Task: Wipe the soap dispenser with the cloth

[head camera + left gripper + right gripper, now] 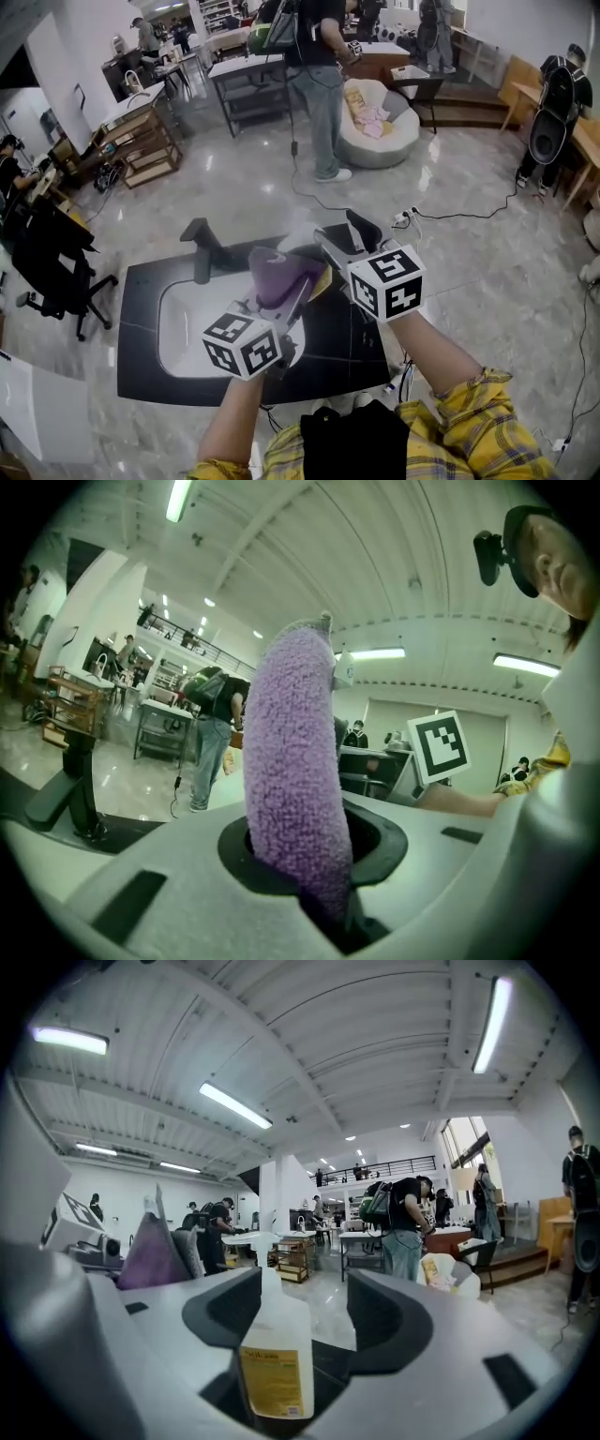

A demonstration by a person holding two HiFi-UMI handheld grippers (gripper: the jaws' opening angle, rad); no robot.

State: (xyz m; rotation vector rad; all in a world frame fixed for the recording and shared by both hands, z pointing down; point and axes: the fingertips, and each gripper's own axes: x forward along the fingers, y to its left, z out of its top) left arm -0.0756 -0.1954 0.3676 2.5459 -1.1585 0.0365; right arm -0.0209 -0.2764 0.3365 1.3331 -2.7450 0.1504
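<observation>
left gripper (315, 853) clamps cloth (291, 761); right gripper (305, 1321) agape around soap dispenser (274, 1363)

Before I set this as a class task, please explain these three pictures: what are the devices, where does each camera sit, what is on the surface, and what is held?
There is no robot: a person in yellow checked sleeves holds a two-jaw gripper in each hand. The head view looks down from a camera on the person's head; the two gripper views come from cameras riding on those tools. Below lies a black countertop with a white sink and a black tap. The left gripper is clamped on a fluffy purple cloth. The right gripper has its jaws apart around a pale plastic soap dispenser with a yellow label; a gap shows beside it.
</observation>
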